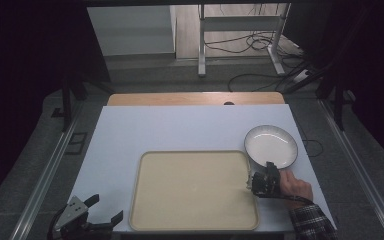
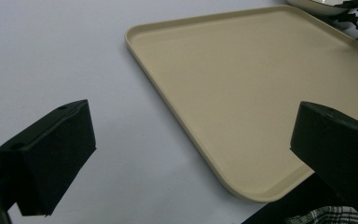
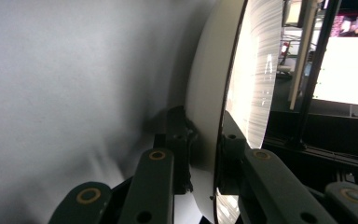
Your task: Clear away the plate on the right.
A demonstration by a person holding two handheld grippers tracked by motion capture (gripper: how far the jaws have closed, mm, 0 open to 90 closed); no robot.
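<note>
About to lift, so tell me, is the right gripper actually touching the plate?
Touching. In the right gripper view, the right gripper has one jaw on each side of the plate rim, closed against it.

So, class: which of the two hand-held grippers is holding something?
The right hand-held gripper: its jaws are clamped on the rim of the plate. The left hand-held gripper sits open beside the tray.

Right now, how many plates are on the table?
1. The white plate is at the right side of the table, just past the beige tray's far right corner. The right hand-held gripper is clamped on its near rim. I see no others.
</note>
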